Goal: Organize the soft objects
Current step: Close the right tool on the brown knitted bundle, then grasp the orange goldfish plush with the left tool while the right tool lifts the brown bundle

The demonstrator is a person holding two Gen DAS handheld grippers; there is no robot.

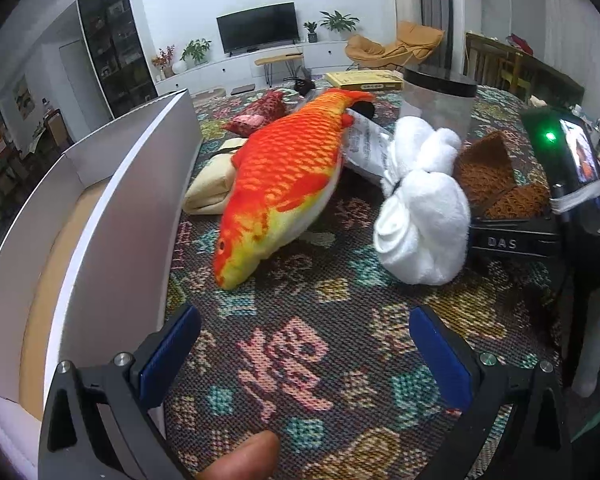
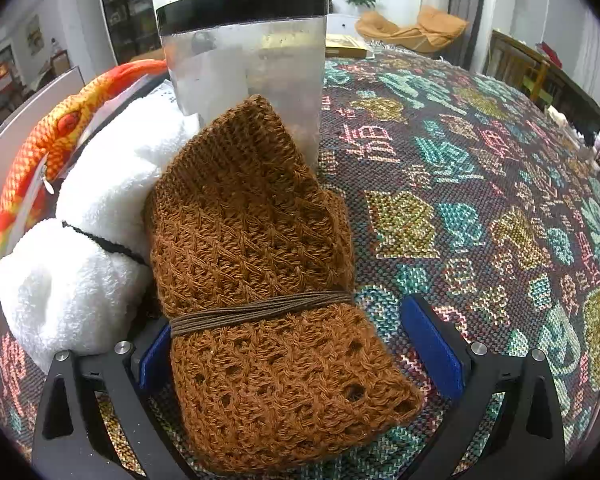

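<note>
A brown knit bundle (image 2: 256, 264), tied round with brown cord, lies on the patterned tablecloth (image 2: 460, 200) between the fingers of my right gripper (image 2: 288, 320). That gripper is open: the left pad sits against the knit and the right pad (image 2: 432, 344) stands clear of it. A white fluffy towel bundle (image 2: 100, 208) leans on the knit's left side. Beyond it lies an orange plush fish (image 1: 284, 176). My left gripper (image 1: 304, 320) hangs open over bare cloth, short of the fish and the white bundle (image 1: 420, 216), with nothing between its fingers.
An open white cardboard box (image 1: 140, 200) stands along the left. A clear container with a black lid (image 2: 244, 60) rises just behind the knit. A cream folded cloth (image 1: 212, 188), a red pouch (image 1: 256, 114), a printed packet (image 1: 364, 140) and a yellow book (image 1: 364, 79) lie farther back.
</note>
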